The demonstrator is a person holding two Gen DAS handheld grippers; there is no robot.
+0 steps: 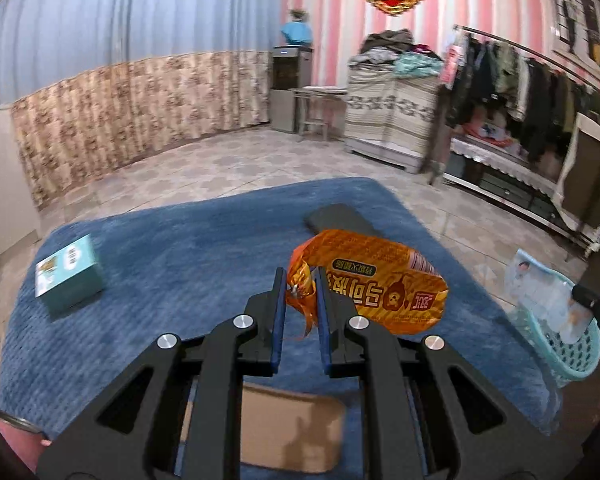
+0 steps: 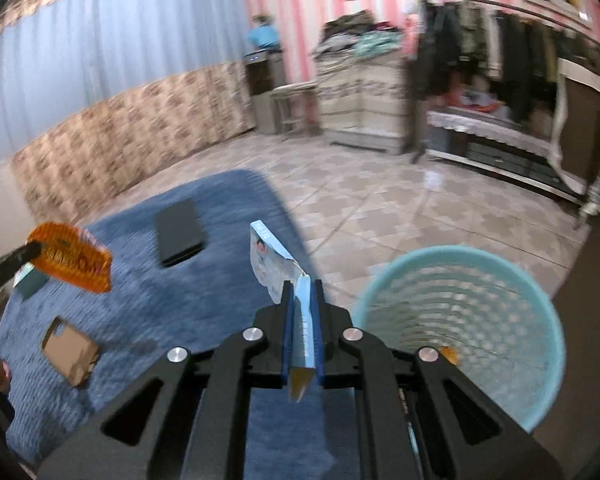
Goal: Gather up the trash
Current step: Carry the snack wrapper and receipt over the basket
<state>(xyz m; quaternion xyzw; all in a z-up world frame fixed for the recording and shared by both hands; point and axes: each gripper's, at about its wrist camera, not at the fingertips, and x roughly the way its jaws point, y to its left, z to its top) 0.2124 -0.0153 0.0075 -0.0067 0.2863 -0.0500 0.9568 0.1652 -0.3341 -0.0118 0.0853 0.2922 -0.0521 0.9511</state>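
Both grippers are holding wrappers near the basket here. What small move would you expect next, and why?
Probably the right gripper shifts right until it is over the teal basket and then opens. It is shut on the light blue wrapper, and the basket's open mouth sits just to its right. The left gripper, shut on the orange wrapper, is farther off over the blue rug, so it would likely follow.

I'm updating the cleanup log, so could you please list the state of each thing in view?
Left gripper: shut on the orange wrapper, held above the rug.
Right gripper: shut on the blue packet, held near the basket.
Basket: upright, an orange scrap inside.
Teal box: lying on the rug.
Black case: flat on the rug.
Cardboard: lying on the rug.
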